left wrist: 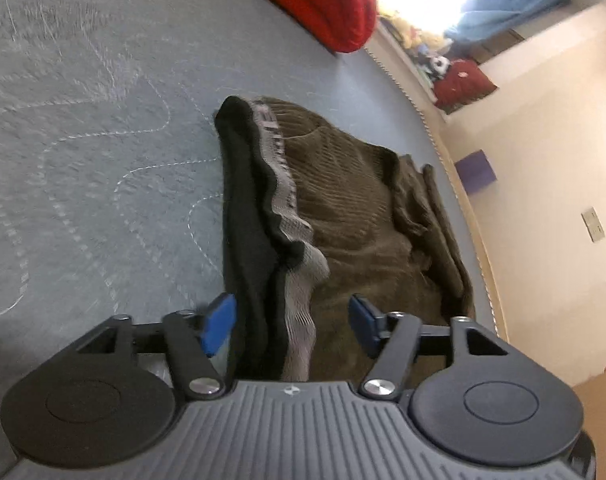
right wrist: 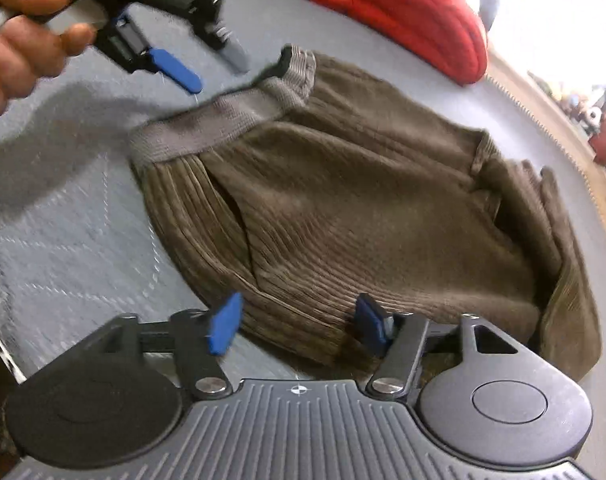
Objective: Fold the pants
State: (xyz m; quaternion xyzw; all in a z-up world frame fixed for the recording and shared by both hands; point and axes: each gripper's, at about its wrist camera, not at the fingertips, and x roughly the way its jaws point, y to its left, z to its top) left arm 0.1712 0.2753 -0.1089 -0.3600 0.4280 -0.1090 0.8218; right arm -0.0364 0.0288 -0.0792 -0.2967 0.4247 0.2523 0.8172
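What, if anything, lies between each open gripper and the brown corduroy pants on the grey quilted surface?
Nothing visible. The left gripper and right gripper each sit open directly over the brown corduroy pants; the red knitted bundle lies beyond them.

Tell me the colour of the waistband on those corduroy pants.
Grey, ribbed knit waistband on olive-brown pants; clearest in the right wrist view.

My left gripper: black ribbed housing, two round black discs, silver pivot screws, black linkage arms, blue finger pads. My right gripper: same build, small cross-circle mark on the ribbing. Bare hand, no sleeve visible.
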